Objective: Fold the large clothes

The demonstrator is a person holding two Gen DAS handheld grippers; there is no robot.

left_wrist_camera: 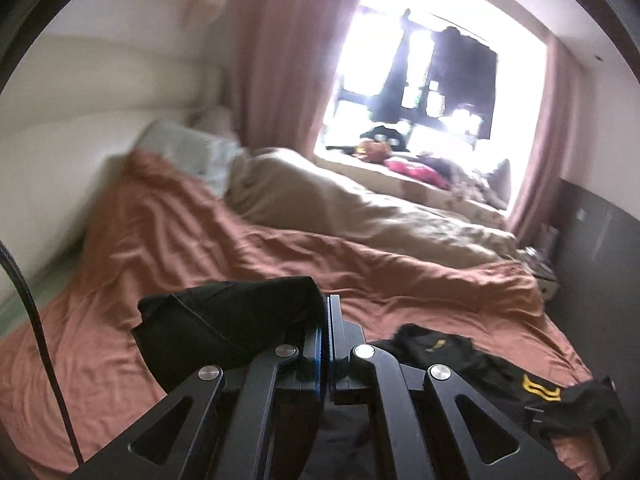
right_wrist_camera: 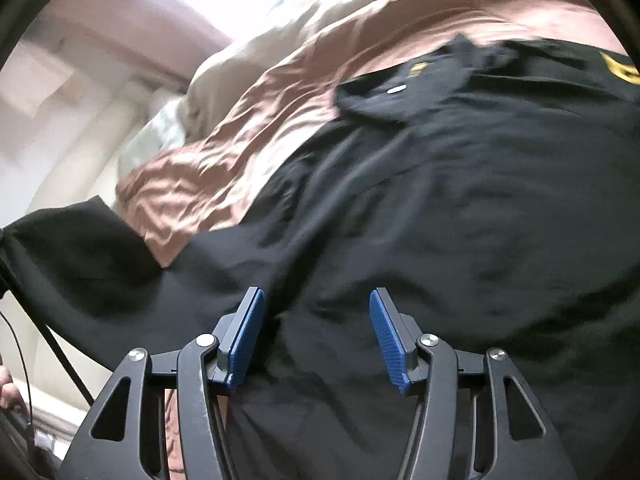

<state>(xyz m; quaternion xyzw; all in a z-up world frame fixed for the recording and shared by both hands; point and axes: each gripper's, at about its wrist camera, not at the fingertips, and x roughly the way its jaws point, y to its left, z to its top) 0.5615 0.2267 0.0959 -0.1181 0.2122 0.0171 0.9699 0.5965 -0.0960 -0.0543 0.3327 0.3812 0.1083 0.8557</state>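
Two views take in one wide bed spread with a wrinkled rust-brown sheet [left_wrist_camera: 168, 240], across which a large black garment with yellow printed marks [right_wrist_camera: 440, 200] lies mostly flat. A rumpled beige quilt [left_wrist_camera: 360, 216] is heaped farther up the bed.

Only the left wrist view shows the room beyond: pink curtains [left_wrist_camera: 276, 60] framing a bright window [left_wrist_camera: 420, 52] with dark clothes hanging in it, a pale pillow [left_wrist_camera: 192, 148] by the cream headboard, and a clutter of red and dark items on the sill. Only the right wrist view shows the garment's full spread, a small white tag near its collar, and one corner drawn up off the sheet toward the frame's left edge.

Raised above the bed and angled downward, the left gripper [left_wrist_camera: 329, 320] has its blue pads clenched on a fold of the black garment, which bunches over its left finger. Tilted down over the cloth's middle, the right gripper [right_wrist_camera: 316, 336] stands released, blue pads apart, nothing pinched between them.
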